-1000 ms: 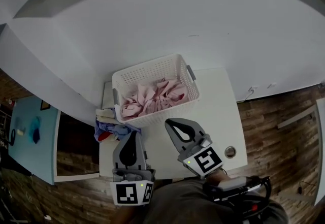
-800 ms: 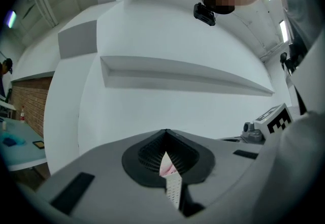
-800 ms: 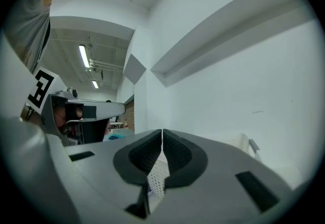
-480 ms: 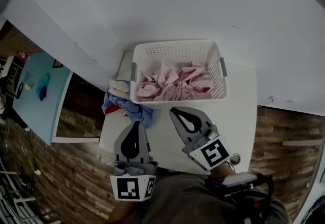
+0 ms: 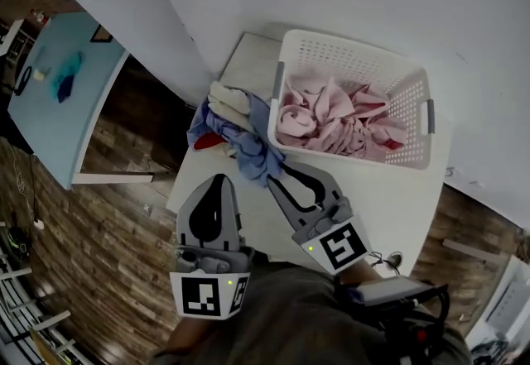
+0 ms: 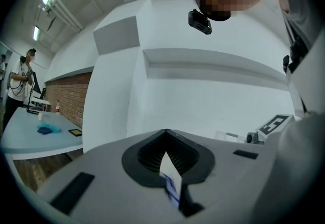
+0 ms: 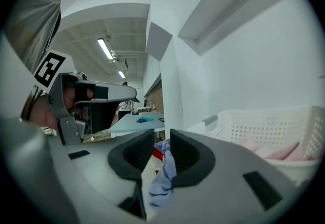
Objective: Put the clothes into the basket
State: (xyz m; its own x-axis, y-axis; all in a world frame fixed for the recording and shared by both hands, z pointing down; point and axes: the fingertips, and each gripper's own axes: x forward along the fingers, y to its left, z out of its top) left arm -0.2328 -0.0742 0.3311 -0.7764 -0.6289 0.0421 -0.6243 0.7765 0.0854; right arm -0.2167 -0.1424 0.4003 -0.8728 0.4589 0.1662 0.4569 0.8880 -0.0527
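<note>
Premises: a white-walled room with a wood-pattern floor, and a small white tabletop (image 5: 389, 206) set against the wall.

We find the right gripper (image 5: 276, 181) with its fingers released to a narrow gap; the jaws have just been opening. A fold of the blue garment (image 5: 252, 152) shows in that gap, but the pads do not appear to press on it. The left gripper (image 5: 218, 183) has its fingers clenched tip to tip. A white-and-blue sliver shows in the slit behind the tips, and we cannot identify it. This gripper hangs over the tabletop's near left corner, apart from the cloth.

Outward from the right tips, the blue garment is part of a loose heap with a white piece (image 5: 225, 98) and a red piece (image 5: 214, 140). The heap lies along the tabletop's left edge, partly overhanging it and touching the end wall of the basket (image 5: 331, 49). The basket occupies the far right of the tabletop and already holds pink clothes (image 5: 339, 119).

In our judgement the step in hand is taking the blue garment. We recommend a wider opening, a deeper reach into a thick fold, and full closure before any lift. The heap looks tangled, so a slow lift clear of the rim should keep the other pieces from dragging off the left edge.
</note>
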